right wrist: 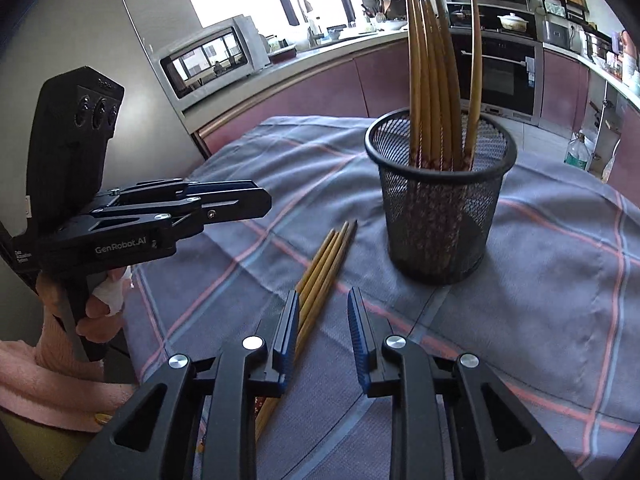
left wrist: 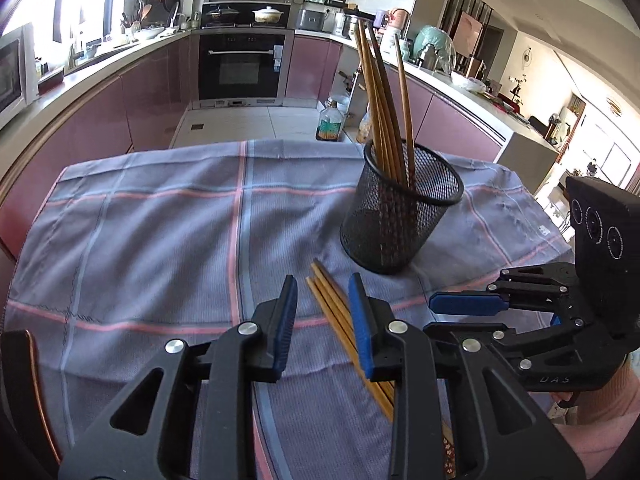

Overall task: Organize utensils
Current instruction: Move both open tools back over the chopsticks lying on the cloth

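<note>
Landmark: a black mesh cup (left wrist: pixel 400 216) stood upright on a blue-grey checked cloth (left wrist: pixel 160 240) with pink lines, which covered the table.
Chopsticks in the cup: a bunch of wooden chopsticks (left wrist: pixel 384 112) stood inside it, leaning against the rim and rising well above it; one (right wrist: pixel 475 76) leaned apart from the rest.
Loose chopsticks: a few more chopsticks (left wrist: pixel 332 304) lay flat on the cloth just in front of the cup, side by side, their tips pointing toward its base and stopping short of it.
Left gripper: the left gripper (left wrist: pixel 322 320) was held over the cloth on the near side of the cup. Its blue-padded jaws stood a little apart. The loose chopsticks ran through the gap beside the right-hand pad, but the pads did not press on them and nothing was held.
Right gripper: the right gripper (right wrist: pixel 323 330) hung on the near side of the cup as well, jaws parted a little and empty. The loose chopsticks passed just beside its left-hand pad, mostly outside the gap.
Grippers together: both sat close to each other in front of the cup, each showing in the other's view.
Hand: a hand (right wrist: pixel 98 304) in a pink sleeve (right wrist: pixel 52 384) gripped the handle of the left gripper.
Behind the cup: a kitchen with an oven (left wrist: pixel 242 64) and purple cabinet fronts.
</note>
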Motion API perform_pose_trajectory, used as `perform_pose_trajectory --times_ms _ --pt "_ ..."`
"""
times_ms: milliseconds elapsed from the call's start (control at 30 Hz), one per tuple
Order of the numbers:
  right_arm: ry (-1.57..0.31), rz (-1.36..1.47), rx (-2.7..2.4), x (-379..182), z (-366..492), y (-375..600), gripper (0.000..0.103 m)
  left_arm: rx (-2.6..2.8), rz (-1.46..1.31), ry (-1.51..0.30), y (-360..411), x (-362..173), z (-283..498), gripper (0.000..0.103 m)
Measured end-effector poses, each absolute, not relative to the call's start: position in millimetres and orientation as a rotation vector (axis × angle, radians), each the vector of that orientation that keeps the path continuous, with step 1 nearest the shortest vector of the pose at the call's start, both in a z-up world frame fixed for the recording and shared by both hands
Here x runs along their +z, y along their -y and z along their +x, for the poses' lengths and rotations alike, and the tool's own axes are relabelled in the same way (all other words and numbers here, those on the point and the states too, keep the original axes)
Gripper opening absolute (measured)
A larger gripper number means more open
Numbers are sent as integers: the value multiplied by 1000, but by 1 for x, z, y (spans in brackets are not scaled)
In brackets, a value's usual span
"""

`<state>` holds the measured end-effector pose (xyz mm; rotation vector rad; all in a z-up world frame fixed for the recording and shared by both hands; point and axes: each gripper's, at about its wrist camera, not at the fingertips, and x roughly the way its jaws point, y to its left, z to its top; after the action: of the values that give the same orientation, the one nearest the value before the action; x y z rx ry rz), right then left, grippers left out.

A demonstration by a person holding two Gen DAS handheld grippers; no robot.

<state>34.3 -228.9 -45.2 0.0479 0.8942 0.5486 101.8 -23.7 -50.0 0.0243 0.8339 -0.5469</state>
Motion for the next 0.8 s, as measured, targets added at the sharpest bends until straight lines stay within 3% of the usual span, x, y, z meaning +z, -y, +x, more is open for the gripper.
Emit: perform_pose_trajectory --times_ms 800 --pt "-950 39 509 -72 33 210 23 -551 36 -931 31 -99 72 28"
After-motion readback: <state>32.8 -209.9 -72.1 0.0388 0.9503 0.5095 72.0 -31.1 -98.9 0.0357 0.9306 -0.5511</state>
